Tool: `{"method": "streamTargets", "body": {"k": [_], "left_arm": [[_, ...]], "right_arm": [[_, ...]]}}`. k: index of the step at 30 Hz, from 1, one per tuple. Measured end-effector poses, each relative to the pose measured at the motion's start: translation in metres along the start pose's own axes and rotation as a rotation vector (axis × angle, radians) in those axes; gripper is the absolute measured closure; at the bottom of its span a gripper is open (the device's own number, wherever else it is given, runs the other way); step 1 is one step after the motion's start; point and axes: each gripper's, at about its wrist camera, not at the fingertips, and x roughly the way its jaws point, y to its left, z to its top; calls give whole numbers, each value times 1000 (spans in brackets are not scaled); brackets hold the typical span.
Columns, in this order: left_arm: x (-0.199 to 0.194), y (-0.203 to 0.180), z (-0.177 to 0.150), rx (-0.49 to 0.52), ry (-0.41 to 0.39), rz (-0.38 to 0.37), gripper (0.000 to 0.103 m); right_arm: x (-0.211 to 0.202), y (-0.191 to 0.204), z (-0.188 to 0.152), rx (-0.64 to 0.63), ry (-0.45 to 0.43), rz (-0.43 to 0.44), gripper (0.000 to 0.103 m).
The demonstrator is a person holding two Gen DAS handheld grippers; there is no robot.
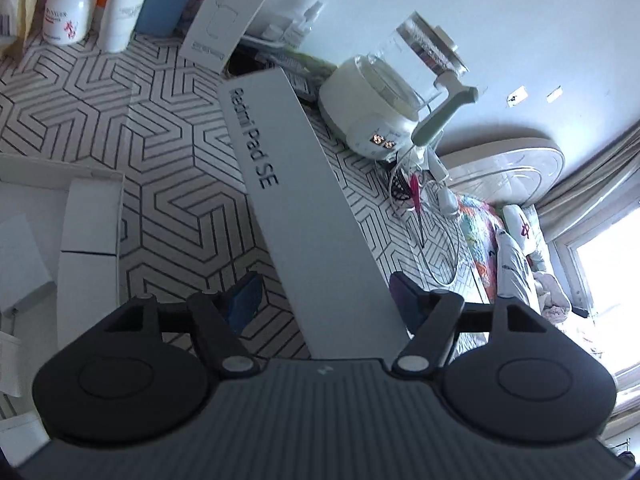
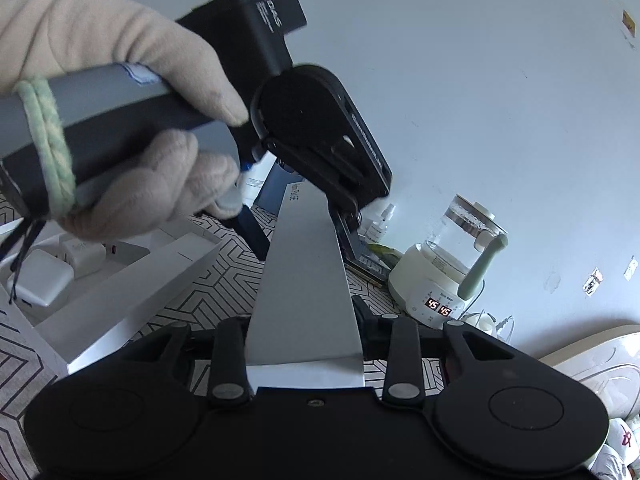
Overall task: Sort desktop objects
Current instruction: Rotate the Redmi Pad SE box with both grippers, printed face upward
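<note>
A long white box marked "Redmi Pad SE" (image 1: 288, 184) stands on edge over the patterned tabletop. My left gripper (image 1: 324, 294) straddles its near end with the jaws open; the left pad (image 1: 244, 296) stands clear of the box and the right pad (image 1: 402, 294) lies close beside its edge. In the right wrist view the same box (image 2: 304, 280) fills the gap of my right gripper (image 2: 302, 332), whose fingers press on both of its sides. A gloved hand (image 2: 120, 60) holds the left gripper (image 2: 304, 228) over the box's far end.
A glass kettle on a white base (image 1: 384, 92) stands right of the box, cables beside it. A white pump bottle (image 1: 70, 8), a blue cup and an upright carton line the far edge. Open white boxes (image 1: 90, 248) and a white charger (image 2: 44, 276) lie left.
</note>
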Motion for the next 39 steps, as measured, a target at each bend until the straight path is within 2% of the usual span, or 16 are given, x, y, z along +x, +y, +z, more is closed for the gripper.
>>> {"method": "streamTargets", "body": {"k": [1,4,7,10,13,15,17,20,24,27,30,34,38,39], "left_arm": [[2,2,-1,-1,8,-4,58],[1,8,2,-21,6,19,58],[-1,12,2,-35,22,1,57],[-4,8,1,7,6,21,55],[-3,7,1,-8,16,3,56],[-1,4,0,11,14,19,56],[1,4,-1,17,8,41,57],[2,7,1,14,-5,73,59],[3,17,5,-20,-2,86,61],[6,24,7,-41,7,97,57],[5,26,6,-40,13,99,57],[3,29,5,-36,10,95,57],[0,28,4,-4,7,83,59],[-1,27,4,2,4,79,60]], "right_arm": [[0,2,-1,-11,0,23,55],[-3,-5,-10,66,-25,123,44],[-8,-26,-22,175,-26,204,38],[-13,-54,-34,308,-14,289,32],[-18,-69,-47,398,-2,338,30],[-20,-60,-48,368,5,320,27],[-21,-50,-49,335,11,299,19],[-25,-34,-46,282,17,274,19],[-37,-28,-40,271,-42,324,16],[-46,-36,-44,299,-66,375,14],[-49,-61,-55,432,-72,460,14],[-53,-109,-82,733,-138,716,14],[-40,-133,-92,778,-56,664,11],[-27,-138,-96,795,1,633,11]]}}
